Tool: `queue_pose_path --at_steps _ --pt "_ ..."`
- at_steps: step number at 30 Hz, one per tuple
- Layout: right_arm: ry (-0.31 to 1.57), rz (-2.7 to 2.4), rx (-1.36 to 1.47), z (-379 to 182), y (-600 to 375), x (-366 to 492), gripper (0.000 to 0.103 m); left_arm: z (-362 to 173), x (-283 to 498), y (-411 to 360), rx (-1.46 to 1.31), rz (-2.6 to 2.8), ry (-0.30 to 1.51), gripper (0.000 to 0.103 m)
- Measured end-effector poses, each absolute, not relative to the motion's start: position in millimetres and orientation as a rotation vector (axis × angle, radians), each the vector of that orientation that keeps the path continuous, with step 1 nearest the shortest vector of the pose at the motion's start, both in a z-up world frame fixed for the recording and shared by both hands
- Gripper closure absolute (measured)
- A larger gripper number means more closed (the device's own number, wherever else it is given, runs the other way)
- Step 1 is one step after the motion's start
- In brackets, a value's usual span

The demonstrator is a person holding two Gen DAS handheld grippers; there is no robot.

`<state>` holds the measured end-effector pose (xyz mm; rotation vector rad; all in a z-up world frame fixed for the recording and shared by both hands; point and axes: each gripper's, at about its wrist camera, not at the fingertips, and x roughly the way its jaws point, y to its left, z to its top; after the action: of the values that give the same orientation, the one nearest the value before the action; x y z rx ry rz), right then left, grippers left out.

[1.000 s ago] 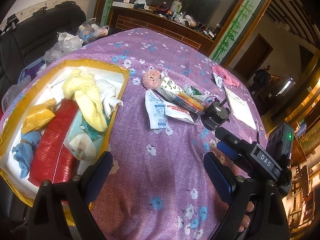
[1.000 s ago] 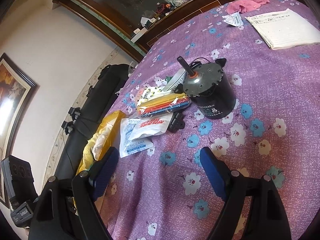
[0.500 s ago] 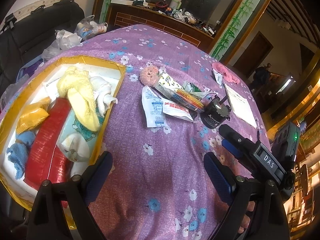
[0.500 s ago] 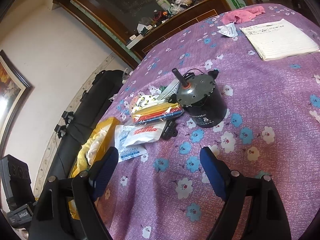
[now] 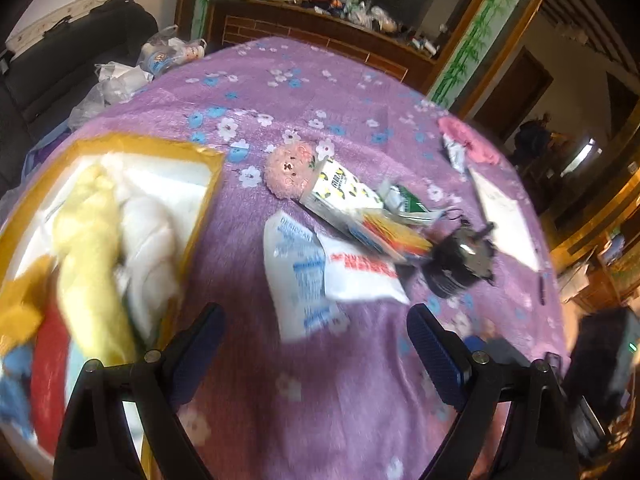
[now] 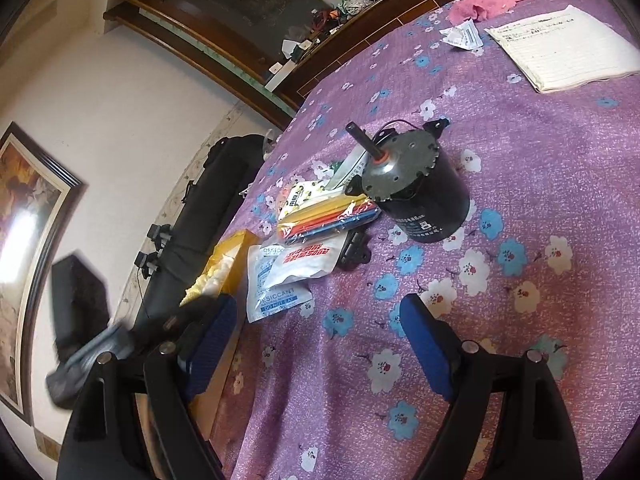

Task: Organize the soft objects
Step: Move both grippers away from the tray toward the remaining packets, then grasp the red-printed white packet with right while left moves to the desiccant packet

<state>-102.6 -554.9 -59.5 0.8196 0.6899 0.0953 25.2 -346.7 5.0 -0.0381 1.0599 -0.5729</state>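
A yellow-rimmed box (image 5: 208, 156) at the left holds a yellow cloth (image 5: 92, 248), white cloth, a red pack and a blue cloth. On the purple flowered tablecloth lie a pink plush toy (image 5: 290, 170), white desiccant packets (image 5: 298, 268) (image 6: 276, 296), a lemon-print pack (image 5: 340, 192) and a pack of coloured sticks (image 6: 328, 218). My left gripper (image 5: 316, 344) is open and empty, just short of the desiccant packets. My right gripper (image 6: 318, 344) is open and empty, in front of the packets and the motor.
A black motor (image 6: 416, 196) stands right of the packets. A paper pad (image 6: 564, 56), a pink cloth (image 6: 484, 2) and a small sachet (image 6: 462, 36) lie at the table's far side. A black sofa (image 5: 60, 68) with plastic bags is at the left, a wooden cabinet (image 5: 320, 36) behind.
My left gripper has moved forward toward the packets, and its view is blurred by motion. My right gripper has drawn a little closer to the motor. Both stay open.
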Motion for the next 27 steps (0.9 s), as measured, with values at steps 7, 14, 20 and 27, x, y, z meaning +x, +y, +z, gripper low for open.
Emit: queue_pose_path --at_steps 7,14,20,27 --pt "0.705 0.069 0.813 -61.4 -555.0 -101.0 0.02 -14.3 32.5 -377.4 0.126 -0.53 1.044 0.016" --pt "0.682 0.075 0.835 -60.2 -559.1 -106.1 0.02 -13.7 28.6 -377.0 0.152 -0.553 1.068 0.027" --pt "0.688 0.082 0.842 -61.2 -557.6 -105.2 0.02 -16.4 30.5 -377.7 0.157 -0.535 1.042 0.028" --pt "0.693 0.071 0.845 -62.8 -558.6 -104.4 0.02 -22.6 34.9 -383.3 0.179 -0.566 1.078 0.069"
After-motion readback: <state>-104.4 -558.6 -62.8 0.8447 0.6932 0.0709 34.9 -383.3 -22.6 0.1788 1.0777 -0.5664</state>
